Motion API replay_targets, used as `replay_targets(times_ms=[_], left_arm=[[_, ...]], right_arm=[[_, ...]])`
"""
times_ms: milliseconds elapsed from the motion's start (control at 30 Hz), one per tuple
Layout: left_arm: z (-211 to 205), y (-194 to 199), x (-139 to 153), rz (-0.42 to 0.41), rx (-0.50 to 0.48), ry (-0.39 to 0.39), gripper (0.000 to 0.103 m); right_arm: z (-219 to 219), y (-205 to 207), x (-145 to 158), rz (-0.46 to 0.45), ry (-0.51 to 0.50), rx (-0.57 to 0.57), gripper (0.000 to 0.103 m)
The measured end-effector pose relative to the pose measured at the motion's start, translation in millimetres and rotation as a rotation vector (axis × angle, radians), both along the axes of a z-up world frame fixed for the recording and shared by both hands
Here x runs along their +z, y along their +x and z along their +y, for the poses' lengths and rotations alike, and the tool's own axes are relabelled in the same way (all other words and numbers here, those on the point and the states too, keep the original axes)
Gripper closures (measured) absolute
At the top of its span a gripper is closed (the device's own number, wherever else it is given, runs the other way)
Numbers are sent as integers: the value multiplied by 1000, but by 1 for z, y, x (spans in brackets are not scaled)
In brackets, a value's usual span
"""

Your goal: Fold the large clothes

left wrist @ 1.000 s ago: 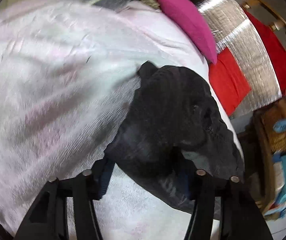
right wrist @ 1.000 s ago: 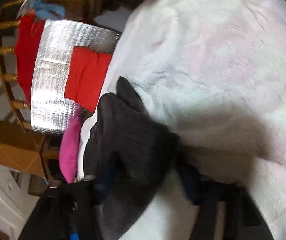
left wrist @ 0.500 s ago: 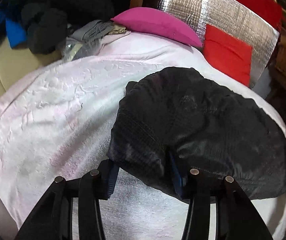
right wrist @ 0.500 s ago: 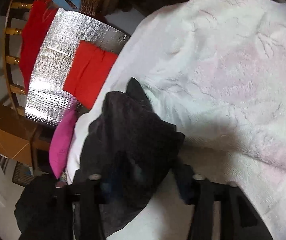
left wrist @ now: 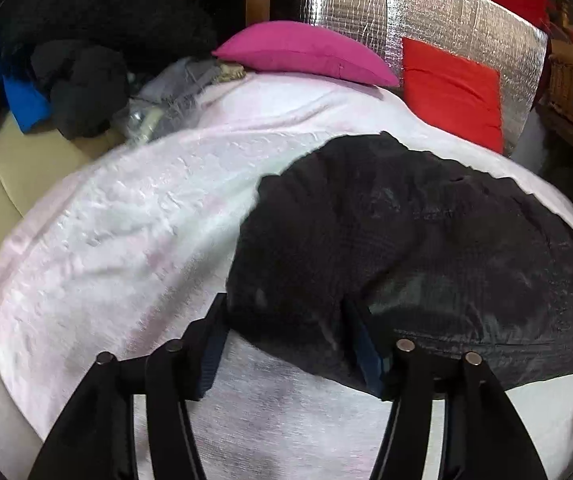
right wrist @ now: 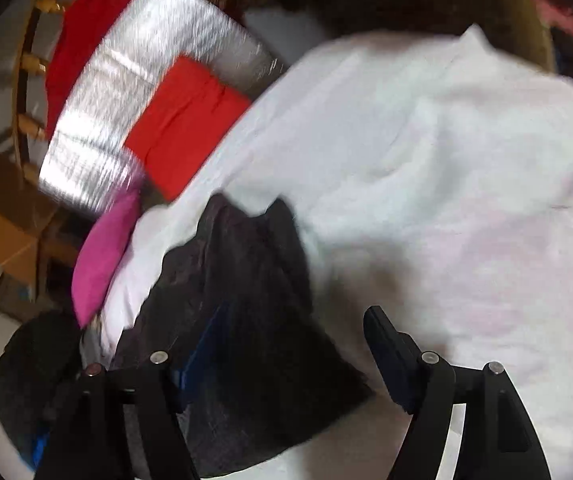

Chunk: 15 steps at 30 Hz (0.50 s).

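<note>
A: Both sets of jaws have just been opening: the right gripper (right wrist: 286, 344) stands wide, free of the folded black quilted garment (left wrist: 406, 248).

B: The left gripper (left wrist: 282, 336) stays round its edge; it lies on the pale pink fleece blanket (left wrist: 126, 216), released.

A garment (left wrist: 406, 248) is lying on a blanket (left wrist: 126, 232), toward its right side in the left wrist view. The left tongs (left wrist: 282, 344) are sitting at the garment's near edge, with a fold of it lying between their fingers. Behind the blanket a pillow (left wrist: 306, 52) is resting on its far edge, with a foil panel (left wrist: 426, 8) standing just behind and to the right. A cushion (left wrist: 454, 88) is leaning against that panel. Left of the pillow, a heap of clothes (left wrist: 86, 60) is lying beside the blanket.

In the right wrist view the garment (right wrist: 246, 320) is lying left of the right tongs (right wrist: 286, 344), overlapping their left finger.
</note>
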<state>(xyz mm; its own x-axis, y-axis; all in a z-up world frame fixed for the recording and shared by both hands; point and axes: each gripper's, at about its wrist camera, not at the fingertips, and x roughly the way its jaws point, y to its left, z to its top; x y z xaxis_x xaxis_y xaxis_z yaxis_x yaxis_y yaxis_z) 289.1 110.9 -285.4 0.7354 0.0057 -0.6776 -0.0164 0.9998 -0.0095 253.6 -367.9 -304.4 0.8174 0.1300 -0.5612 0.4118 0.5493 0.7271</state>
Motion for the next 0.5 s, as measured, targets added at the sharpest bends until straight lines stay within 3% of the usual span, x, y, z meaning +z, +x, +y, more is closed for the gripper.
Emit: replay_targets(times_ms=[100, 300, 433, 500], left_arm=[[-3, -1, 3, -29, -4, 53, 42], [-3, 5, 4, -15, -20, 66, 42], [17, 12, 19, 4, -65, -53, 39], [34, 18, 30, -20, -70, -124, 25]], right_arm=[[-2, 23, -12, 39, 32, 63, 27], [-4, 54, -29, 106, 74, 118, 23], [-3, 57, -29, 108, 106, 126, 23], [-3, 57, -29, 97, 136, 138, 23]])
